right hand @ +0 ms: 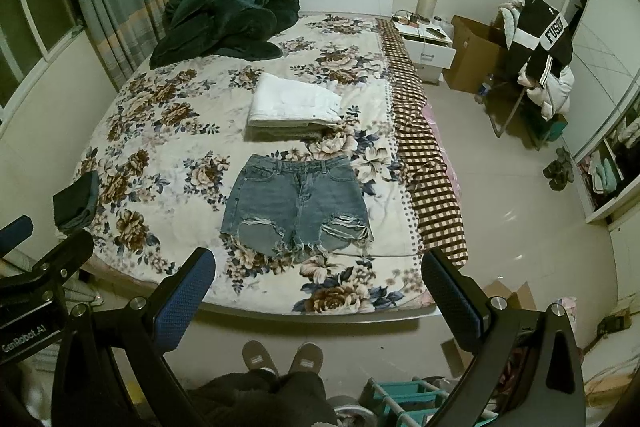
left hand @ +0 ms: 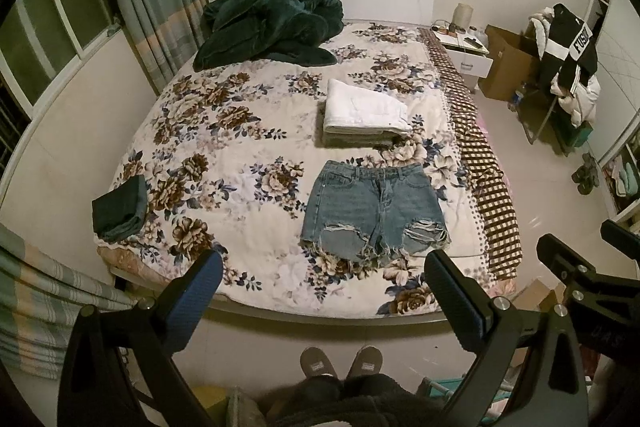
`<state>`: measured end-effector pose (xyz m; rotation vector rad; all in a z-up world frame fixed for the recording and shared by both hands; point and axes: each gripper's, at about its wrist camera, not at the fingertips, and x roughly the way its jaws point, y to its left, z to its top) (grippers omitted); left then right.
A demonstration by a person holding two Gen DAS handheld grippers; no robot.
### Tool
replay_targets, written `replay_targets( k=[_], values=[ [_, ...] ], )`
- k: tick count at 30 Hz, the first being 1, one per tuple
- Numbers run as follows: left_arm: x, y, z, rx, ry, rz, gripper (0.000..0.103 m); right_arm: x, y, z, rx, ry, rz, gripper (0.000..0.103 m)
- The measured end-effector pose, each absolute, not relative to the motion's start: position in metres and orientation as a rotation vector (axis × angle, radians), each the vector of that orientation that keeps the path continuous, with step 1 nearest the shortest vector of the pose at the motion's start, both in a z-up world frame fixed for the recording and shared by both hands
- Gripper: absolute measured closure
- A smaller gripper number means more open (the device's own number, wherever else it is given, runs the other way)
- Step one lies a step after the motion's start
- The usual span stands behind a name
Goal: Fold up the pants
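Observation:
A pair of ripped blue denim shorts (left hand: 374,211) lies flat and unfolded on the floral bedspread (left hand: 248,147), waistband toward the headboard, near the foot of the bed. They also show in the right wrist view (right hand: 296,205). My left gripper (left hand: 324,267) is open and empty, held back above the foot edge of the bed, short of the frayed hems. My right gripper (right hand: 318,265) is open and empty at about the same distance. The right gripper shows at the right edge of the left wrist view (left hand: 576,259).
A folded white garment stack (left hand: 364,111) lies just beyond the shorts. A folded dark green garment (left hand: 120,209) sits at the bed's left edge. A dark green blanket (left hand: 272,27) is heaped by the headboard. A nightstand (left hand: 466,53), boxes and a clothes-laden chair (left hand: 564,67) stand right.

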<state>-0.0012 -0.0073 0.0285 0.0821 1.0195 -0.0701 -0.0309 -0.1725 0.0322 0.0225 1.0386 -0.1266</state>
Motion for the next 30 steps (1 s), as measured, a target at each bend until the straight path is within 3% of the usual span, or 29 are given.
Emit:
replay_targets(
  k=[30],
  values=[
    [-0.010,-0.004,0.036,0.077,0.989,-0.073,0.000,-0.043,-0.176,0.061,0.013,1.018,-0.107,0.000]
  ],
)
